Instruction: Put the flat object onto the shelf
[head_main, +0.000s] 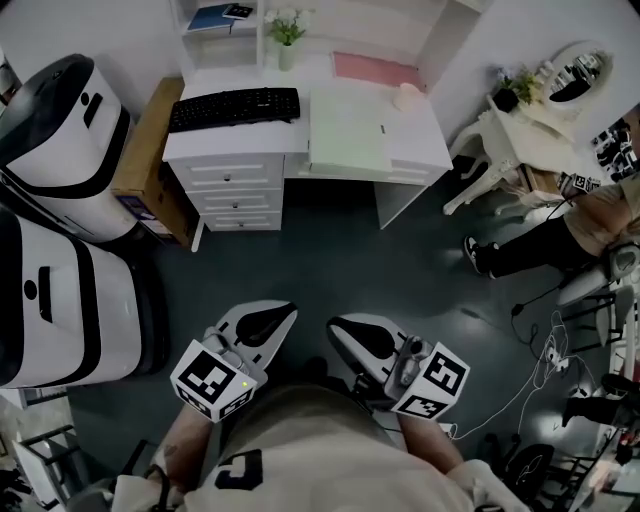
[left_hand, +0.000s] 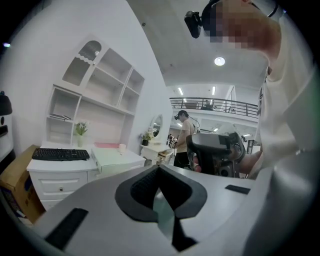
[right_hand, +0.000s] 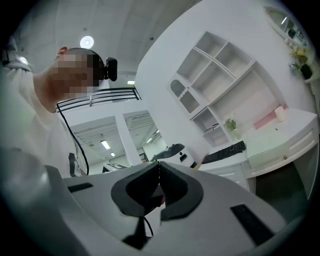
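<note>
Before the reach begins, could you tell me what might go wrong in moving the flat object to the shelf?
The pale green pad lies flush on the desk; the left gripper and right gripper, both shut and empty, may struggle to get under it.
A pink sheet also lies flat; the wrong one might get picked.
The small cup near the pad could be knocked.
</note>
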